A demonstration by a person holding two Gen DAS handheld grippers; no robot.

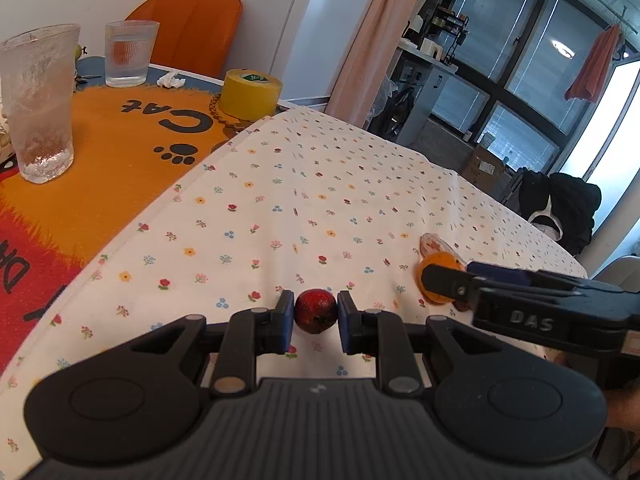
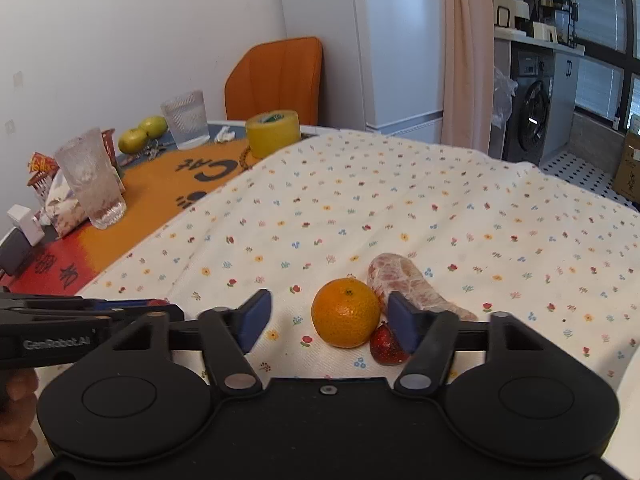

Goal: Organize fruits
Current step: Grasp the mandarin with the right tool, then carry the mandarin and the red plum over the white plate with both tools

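A small dark-red fruit [image 1: 316, 311] sits pinched between the blue pads of my left gripper [image 1: 316, 314], which is shut on it just above the flowered cloth [image 1: 304, 200]. My right gripper [image 2: 330, 316] is open, its fingers on either side of an orange [image 2: 346, 312] without touching it. A second small red fruit [image 2: 385, 346] lies against the right finger [image 2: 404, 320]. A peeled pink citrus segment [image 2: 404, 280] lies just behind the orange. In the left wrist view the orange [image 1: 440, 264] is partly hidden by the right gripper's finger [image 1: 448, 284].
Two green apples [image 2: 144, 134], two glasses [image 2: 90, 180] [image 2: 186, 120] and a yellow tape roll [image 2: 274, 132] stand on the orange cat mat [image 2: 160, 192] at the far left. An orange chair [image 2: 280, 76] stands behind it. The table edge [image 2: 600, 192] drops off at the right.
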